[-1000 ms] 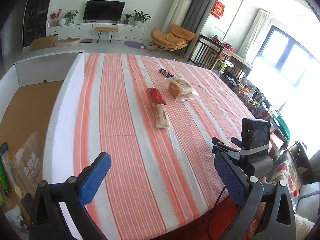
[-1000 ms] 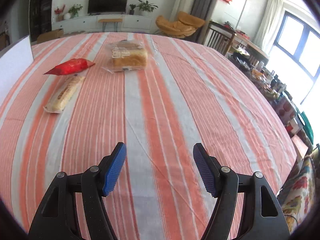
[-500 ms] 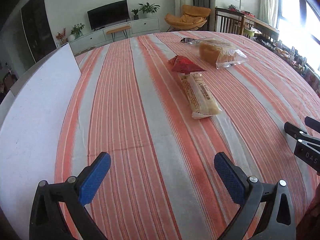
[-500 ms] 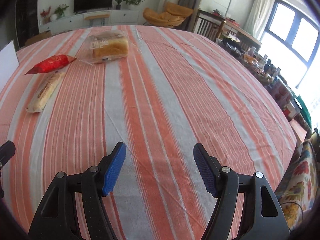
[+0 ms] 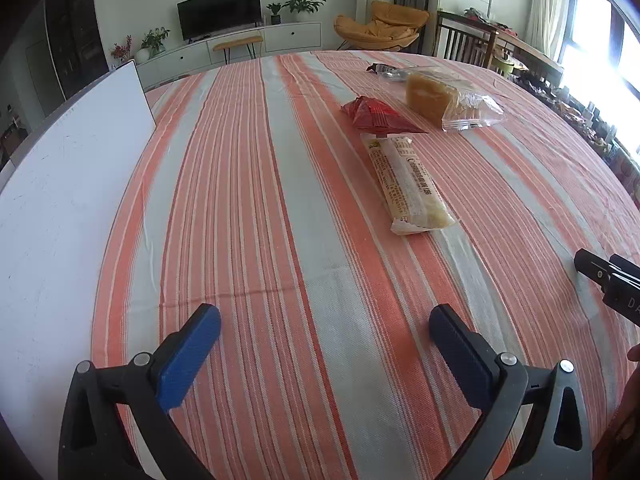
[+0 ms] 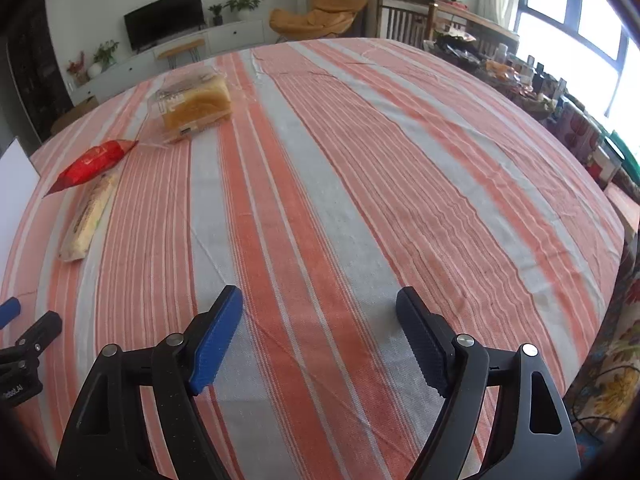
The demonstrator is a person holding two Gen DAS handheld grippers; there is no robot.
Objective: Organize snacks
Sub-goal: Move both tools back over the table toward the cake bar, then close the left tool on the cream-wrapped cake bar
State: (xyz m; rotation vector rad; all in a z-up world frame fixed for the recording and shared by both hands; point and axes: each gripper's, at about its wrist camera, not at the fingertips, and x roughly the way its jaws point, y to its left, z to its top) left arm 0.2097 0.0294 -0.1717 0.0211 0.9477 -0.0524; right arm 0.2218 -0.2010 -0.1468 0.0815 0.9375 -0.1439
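Observation:
On the striped tablecloth lie a long pale cracker pack (image 5: 406, 182) (image 6: 89, 216), a red snack bag (image 5: 376, 117) (image 6: 93, 162) just beyond it, and a clear bag of bread (image 5: 444, 98) (image 6: 196, 106) farther back. A small dark wrapper (image 5: 380, 68) sits behind the bread. My left gripper (image 5: 325, 330) hangs open over bare cloth, well short of the cracker pack. My right gripper (image 6: 319, 310) is open, its jaws still opening, with nothing between them; the snacks lie far to its left.
A white box wall (image 5: 72, 184) (image 6: 12, 184) stands along the table's left side. The other gripper's black body shows at the right edge (image 5: 612, 284) of the left wrist view. A cluttered side table (image 6: 528, 80) and chairs stand beyond the right edge of the tablecloth.
The left gripper dropped from above the box down toward the table and turned toward the snacks, then held. The right gripper's jaws widened and its view swung slightly.

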